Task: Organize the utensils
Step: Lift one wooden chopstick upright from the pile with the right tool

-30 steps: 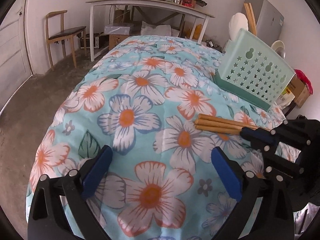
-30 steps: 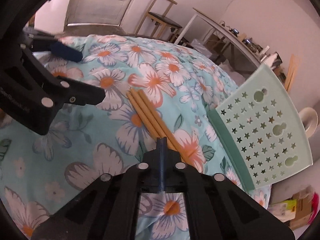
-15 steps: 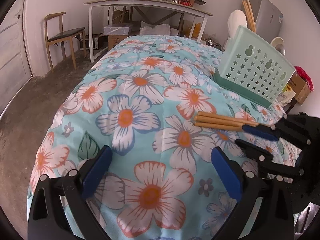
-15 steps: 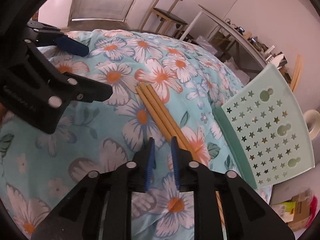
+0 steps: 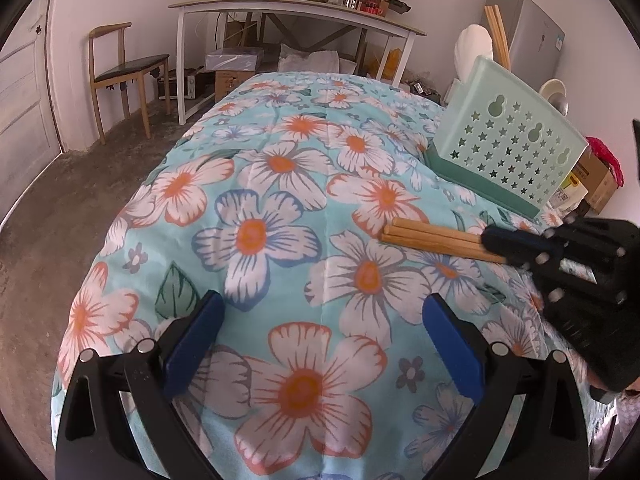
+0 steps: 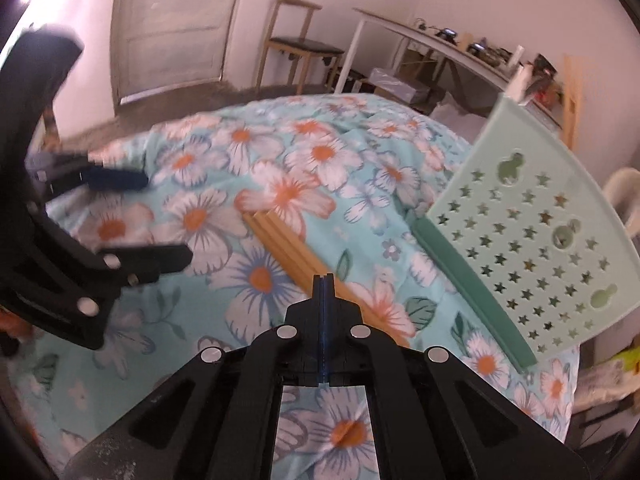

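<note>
A bundle of wooden chopsticks [image 5: 432, 238] lies on the floral tablecloth; it also shows in the right wrist view [image 6: 288, 244]. My right gripper [image 6: 323, 280] is shut, its tips resting over the chopsticks' near end; whether it pinches them is hidden. It shows at the right in the left wrist view [image 5: 496, 240]. My left gripper [image 5: 320, 336] is open and empty above the cloth, left of the chopsticks. A mint-green perforated basket [image 5: 508, 140] stands tilted beyond the chopsticks and shows in the right wrist view [image 6: 532, 248] too.
The table with the floral cloth [image 5: 256, 236] drops off at its left edge to a concrete floor. A wooden chair [image 5: 124, 76] and a white desk [image 5: 296, 8] stand behind. Cardboard boxes [image 5: 600, 184] sit at the right.
My right gripper opened slightly half a second ago, then closed again over the chopsticks' end. The right wrist view has swung and lifted. The left gripper has stayed put.
</note>
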Demonstrator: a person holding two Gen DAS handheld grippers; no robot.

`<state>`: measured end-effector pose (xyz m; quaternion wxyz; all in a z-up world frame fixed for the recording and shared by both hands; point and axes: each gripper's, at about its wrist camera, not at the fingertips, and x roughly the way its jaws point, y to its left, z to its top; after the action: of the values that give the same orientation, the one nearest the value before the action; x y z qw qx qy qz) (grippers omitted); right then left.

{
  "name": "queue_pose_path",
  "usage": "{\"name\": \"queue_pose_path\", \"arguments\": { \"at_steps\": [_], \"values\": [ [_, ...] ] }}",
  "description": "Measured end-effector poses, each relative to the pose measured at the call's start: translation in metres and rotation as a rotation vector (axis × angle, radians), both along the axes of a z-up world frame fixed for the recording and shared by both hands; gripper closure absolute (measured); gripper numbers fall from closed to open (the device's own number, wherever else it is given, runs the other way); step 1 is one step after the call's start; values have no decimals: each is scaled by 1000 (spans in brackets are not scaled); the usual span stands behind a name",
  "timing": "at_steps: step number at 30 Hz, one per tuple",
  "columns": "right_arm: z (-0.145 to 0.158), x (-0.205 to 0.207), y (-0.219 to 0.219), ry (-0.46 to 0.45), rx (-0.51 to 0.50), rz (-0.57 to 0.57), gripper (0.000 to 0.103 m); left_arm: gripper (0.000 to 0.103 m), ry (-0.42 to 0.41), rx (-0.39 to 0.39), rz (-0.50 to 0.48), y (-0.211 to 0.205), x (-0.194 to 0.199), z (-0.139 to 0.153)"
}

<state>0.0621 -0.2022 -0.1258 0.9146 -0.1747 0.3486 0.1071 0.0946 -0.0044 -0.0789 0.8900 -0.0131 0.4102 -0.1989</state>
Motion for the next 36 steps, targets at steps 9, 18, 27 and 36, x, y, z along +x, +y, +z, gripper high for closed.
{"name": "queue_pose_path", "arguments": {
  "at_steps": [9,18,27,36],
  "values": [
    [-2,6,-2,57,14,3,92,6,-1,-18,-1,3,0,0],
    [-22,25,7,80,-82,23,87,6,-2,-25,-2,4,0,0],
    [-5,11,-2,50,-1,8,99,6,-2,-25,-2,4,0,0],
    [35,0,-39,41,315,-76,99,6,-2,-25,-2,4,1,-1]
  ]
}}
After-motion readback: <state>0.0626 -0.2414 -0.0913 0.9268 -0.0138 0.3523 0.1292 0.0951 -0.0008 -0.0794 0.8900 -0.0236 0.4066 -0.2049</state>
